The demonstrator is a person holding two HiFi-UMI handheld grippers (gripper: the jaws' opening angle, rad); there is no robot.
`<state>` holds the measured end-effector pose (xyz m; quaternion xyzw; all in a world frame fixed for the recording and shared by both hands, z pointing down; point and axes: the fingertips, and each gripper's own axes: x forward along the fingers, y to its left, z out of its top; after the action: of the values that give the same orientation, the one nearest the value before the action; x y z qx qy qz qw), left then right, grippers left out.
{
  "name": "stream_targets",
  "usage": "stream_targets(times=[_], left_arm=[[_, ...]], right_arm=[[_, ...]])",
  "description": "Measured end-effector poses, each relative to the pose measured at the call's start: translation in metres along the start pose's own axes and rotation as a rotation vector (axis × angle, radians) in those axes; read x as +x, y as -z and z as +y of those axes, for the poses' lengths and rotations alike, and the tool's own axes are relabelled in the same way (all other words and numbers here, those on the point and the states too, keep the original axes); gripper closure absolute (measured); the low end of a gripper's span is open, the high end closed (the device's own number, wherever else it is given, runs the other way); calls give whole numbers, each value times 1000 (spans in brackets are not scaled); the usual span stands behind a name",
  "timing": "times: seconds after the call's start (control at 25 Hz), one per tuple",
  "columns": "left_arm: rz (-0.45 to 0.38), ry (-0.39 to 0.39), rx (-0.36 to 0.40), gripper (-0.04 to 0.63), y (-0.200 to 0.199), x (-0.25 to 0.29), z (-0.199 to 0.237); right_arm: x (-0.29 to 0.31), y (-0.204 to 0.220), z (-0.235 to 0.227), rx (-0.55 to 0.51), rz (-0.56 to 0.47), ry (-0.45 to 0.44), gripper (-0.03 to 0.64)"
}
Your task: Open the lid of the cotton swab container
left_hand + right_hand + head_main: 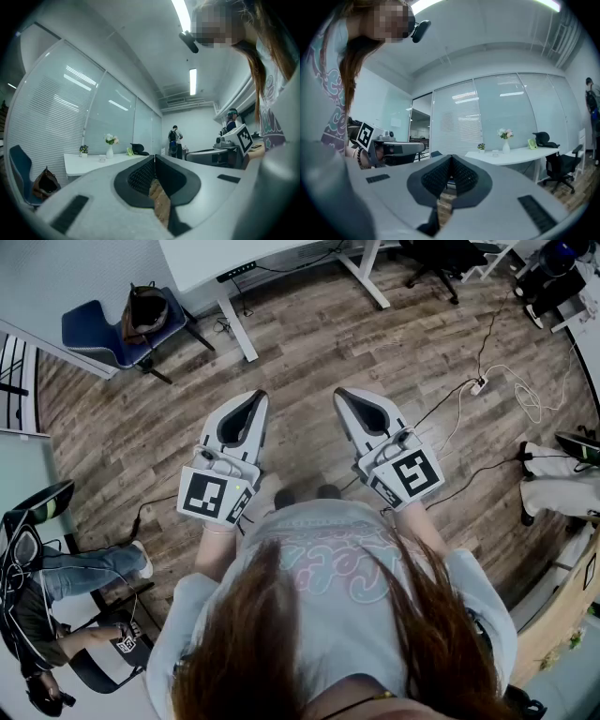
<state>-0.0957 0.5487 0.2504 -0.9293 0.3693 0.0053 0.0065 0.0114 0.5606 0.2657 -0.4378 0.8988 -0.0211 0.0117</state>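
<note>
Evidently not begun yet. No sign of the cotton swab container in any of the three views: not on the wooden floor (309, 343) ahead, not on the white bench (520, 154) at 3 o'clock in the right gripper view, which carries only a vase of flowers (505, 140) and a few small items too tiny to name.

Hence, probably, the neutral carry. Left hand-held gripper (255, 401) and right hand-held gripper (345, 396) held level in front of the body, side by side, the left at 9 o'clock of the right. Both aimed toward 12 o'clock in the head view, apart from each other and touching nothing. Looks like a ready pose before heading for the container's spot, rather than any part of the lid work.

Left jaws pressed together, ribbed pads meeting along one seam, with nothing between them and only floor glimpsed through the gap below. Same on the right: pads closed tip to tip, empty. Would need at least one pair spread before any hold on the lid or the body.
</note>
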Motion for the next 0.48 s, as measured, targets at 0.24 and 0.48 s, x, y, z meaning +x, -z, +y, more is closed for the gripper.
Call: stream_targets(times=[0.24,0.48], left_arm=[[-10,6,-3,583,-2,-3,-9],[-11,20,4,583,-2,-4,-15]], right_arm=[[-9,0,1,-6,2,12,614],[-12,2,1,-21,12,20,614]])
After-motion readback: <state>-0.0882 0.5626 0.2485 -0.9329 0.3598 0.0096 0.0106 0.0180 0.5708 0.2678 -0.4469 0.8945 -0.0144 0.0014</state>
